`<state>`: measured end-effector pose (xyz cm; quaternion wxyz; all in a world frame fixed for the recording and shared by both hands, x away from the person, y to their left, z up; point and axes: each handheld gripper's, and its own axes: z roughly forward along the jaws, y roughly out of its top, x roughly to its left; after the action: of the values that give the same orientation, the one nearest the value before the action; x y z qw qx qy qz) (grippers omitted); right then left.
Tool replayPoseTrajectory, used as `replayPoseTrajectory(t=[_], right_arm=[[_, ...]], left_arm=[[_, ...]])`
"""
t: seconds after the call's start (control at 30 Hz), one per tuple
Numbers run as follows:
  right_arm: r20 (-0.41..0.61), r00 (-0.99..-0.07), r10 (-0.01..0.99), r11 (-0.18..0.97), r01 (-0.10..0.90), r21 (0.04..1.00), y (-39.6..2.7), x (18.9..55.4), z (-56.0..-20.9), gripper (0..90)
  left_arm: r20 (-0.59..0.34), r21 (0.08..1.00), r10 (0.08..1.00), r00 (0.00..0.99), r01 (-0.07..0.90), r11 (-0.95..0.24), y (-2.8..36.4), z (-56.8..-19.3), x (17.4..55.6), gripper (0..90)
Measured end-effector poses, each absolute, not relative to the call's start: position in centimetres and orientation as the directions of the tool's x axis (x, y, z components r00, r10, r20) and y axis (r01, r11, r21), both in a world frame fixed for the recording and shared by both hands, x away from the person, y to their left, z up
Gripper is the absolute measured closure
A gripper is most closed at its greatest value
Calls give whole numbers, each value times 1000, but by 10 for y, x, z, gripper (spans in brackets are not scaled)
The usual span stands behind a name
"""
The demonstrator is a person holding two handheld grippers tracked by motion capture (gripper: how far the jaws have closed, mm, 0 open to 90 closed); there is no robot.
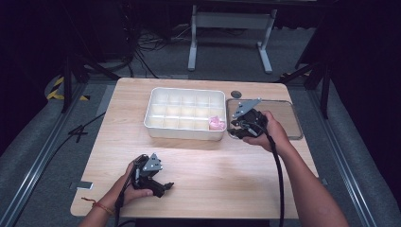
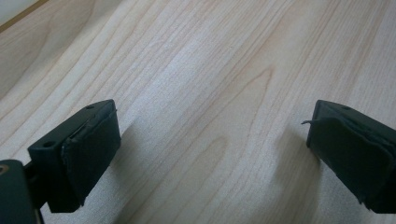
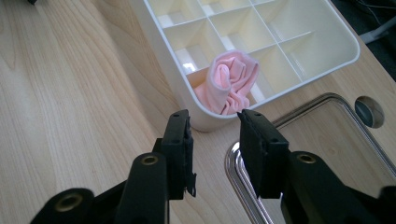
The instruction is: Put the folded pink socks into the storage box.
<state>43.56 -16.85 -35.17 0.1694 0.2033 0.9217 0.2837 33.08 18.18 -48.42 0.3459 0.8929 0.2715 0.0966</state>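
Pink rolled cloth (image 3: 227, 82) already tucked into the near corner cell of the white divided tray (image 3: 327, 58), just ahead of the right gripper (image 3: 215, 122); the other cells bare, empty metal tray (image 3: 327, 135) off to its side. Right gripper partly open, nothing between the pads, hovering just short of the tray wall. Left gripper (image 2: 210, 140) wide open, empty, low over bare table (image 2: 210, 70).
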Motion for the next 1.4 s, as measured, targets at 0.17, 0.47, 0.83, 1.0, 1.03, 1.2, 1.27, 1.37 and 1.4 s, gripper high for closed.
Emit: replayPoseTrajectory(t=[0.17,0.47,0.83,1.0,1.03,1.2,1.27,1.37,1.4], right_arm=[[-209,-855,475,759,278,589,-174,429,-357,562],[-220,-834,506,751,300,589,-191,420,-370,449],[-266,-840,473,811,297,505,-203,400,-402,390],[-253,-846,468,811,298,504,-208,393,-412,384],[-258,-845,469,811,297,504,-210,391,-415,383],[-246,-838,487,798,312,516,-218,384,-426,383],[-244,-836,492,793,314,522,-225,379,-429,383],[-243,-834,495,791,317,524,-232,372,-435,383],[-239,-831,503,785,322,529,-235,370,-437,383]], left_arm=[[-15,670,551,834,418,-614,182,-484,331,30],[-16,670,552,834,418,-614,182,-484,331,30],[-15,670,552,834,418,-613,182,-484,331,30],[-7,665,541,841,408,-626,182,-484,333,23],[-8,665,541,841,408,-626,182,-484,333,22],[-8,665,541,841,409,-625,182,-484,332,22],[-8,665,541,841,409,-625,182,-484,333,22],[-8,665,541,841,409,-625,182,-484,332,22],[-8,665,541,841,409,-625,182,-484,332,22]])
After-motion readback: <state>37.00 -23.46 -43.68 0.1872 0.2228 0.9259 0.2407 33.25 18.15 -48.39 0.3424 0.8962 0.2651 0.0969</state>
